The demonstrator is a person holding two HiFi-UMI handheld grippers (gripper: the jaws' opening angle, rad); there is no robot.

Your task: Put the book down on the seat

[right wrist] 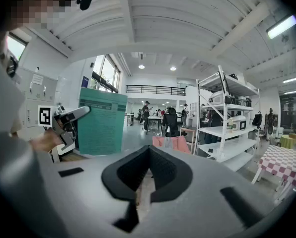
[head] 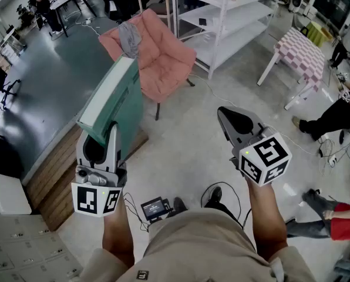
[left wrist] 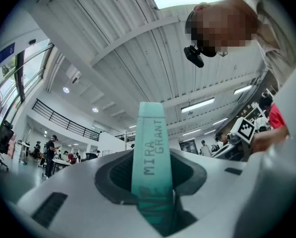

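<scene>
- My left claw (head: pixel 107 135) is clamped on the teal book (head: pixel 111 104) near its lower edge, and the book stands tilted up in the air.
- The pink chair (head: pixel 163 54) sits further ahead, apart from the book.
- My right claw (head: pixel 238 121) is clenched and holds nothing.
</scene>
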